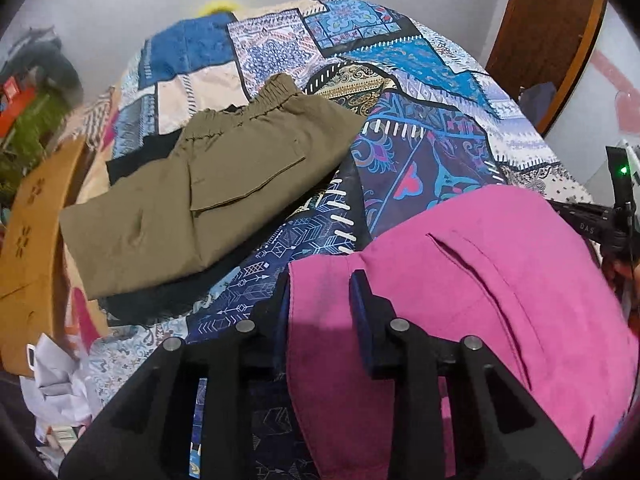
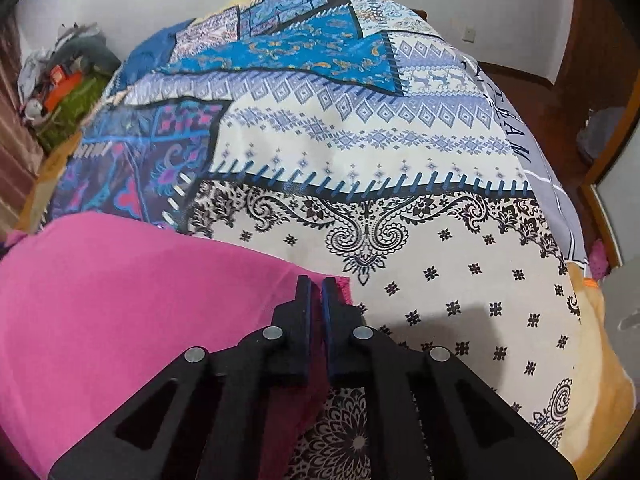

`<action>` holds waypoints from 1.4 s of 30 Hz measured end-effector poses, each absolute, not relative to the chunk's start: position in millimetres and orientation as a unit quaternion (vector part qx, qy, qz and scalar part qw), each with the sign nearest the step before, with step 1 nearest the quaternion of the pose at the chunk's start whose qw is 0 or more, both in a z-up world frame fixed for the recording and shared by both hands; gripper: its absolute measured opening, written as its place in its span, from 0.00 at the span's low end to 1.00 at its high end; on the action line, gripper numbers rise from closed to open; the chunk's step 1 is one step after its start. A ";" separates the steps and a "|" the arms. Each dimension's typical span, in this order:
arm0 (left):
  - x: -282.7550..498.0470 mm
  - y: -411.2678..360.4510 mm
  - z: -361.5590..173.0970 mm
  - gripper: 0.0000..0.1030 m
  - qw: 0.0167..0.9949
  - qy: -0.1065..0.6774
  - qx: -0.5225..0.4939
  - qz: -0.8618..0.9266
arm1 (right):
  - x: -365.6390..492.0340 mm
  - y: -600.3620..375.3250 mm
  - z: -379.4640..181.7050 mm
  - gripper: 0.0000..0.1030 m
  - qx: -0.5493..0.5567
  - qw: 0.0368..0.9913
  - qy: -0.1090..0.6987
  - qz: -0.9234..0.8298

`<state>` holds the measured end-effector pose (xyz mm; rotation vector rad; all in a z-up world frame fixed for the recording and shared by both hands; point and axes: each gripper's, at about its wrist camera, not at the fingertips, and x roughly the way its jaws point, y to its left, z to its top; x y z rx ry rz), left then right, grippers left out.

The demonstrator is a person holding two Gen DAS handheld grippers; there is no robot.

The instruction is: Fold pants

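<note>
Surface: a bed is covered by a patchwork-print bedspread in blue, cream and black patterns.
Pink pants: laid flat on the near part of the bedspread; a slit pocket is seen on the upper face in the left wrist view.
Left gripper: placed at the near left edge of the pink pants. One blue-padded finger is seen lying on top of the fabric, while the other is hidden behind the edge. The edge is thus set between the jaws, but whether the pads press on it cannot be told.
Right gripper: its two fingers are drawn almost together at the frayed right corner of the pink pants, and the hem is pinched between them.
Olive pants: already folded, with elastic waistband and flap pocket uppermost; placed farther up the bed on a dark garment, well apart from the pink pair.
Cardboard box: seen beside the bed at the left.
</note>
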<state>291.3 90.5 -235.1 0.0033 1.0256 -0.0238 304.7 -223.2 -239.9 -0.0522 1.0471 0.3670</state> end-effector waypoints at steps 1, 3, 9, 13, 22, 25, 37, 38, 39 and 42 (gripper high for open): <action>290.5 90.9 -235.2 0.30 0.873 0.488 0.002 -0.008 | 304.0 -222.1 -241.1 0.03 -0.035 0.851 0.496 0.170; 289.4 92.5 -233.8 0.30 0.872 0.488 0.013 0.015 | 306.2 -221.8 -243.3 0.03 -0.040 0.851 0.498 0.163; 280.3 110.1 -218.8 0.30 0.872 0.488 0.029 0.040 | 302.1 -219.5 -228.8 0.04 -0.070 0.854 0.496 0.142; 273.6 106.7 -194.4 0.31 0.885 0.462 0.041 0.035 | 288.7 -220.1 -195.2 0.16 -0.063 0.871 0.464 0.148; 282.4 81.1 -161.7 0.59 0.899 0.437 -0.010 -0.030 | 247.4 -171.9 -126.6 0.71 -0.047 0.880 0.397 0.255; 290.3 66.9 -165.2 0.59 0.892 0.450 -0.005 -0.049 | 239.5 -146.3 -125.6 0.77 -0.054 0.872 0.393 0.286; 295.2 28.5 -220.2 0.76 0.857 0.505 0.065 -0.079 | 238.2 -99.3 -187.1 0.83 -0.095 0.788 0.503 0.341; 292.5 28.1 -220.1 0.81 0.861 0.498 0.072 -0.074 | 235.6 -101.2 -187.7 0.84 -0.095 0.791 0.498 0.343; 290.8 27.8 -219.9 0.81 0.860 0.498 0.076 -0.077 | 233.6 -102.5 -188.1 0.84 -0.098 0.788 0.499 0.346; 285.4 31.1 -218.1 0.81 0.859 0.500 0.074 -0.083 | 228.0 -109.0 -186.6 0.84 -0.097 0.785 0.504 0.348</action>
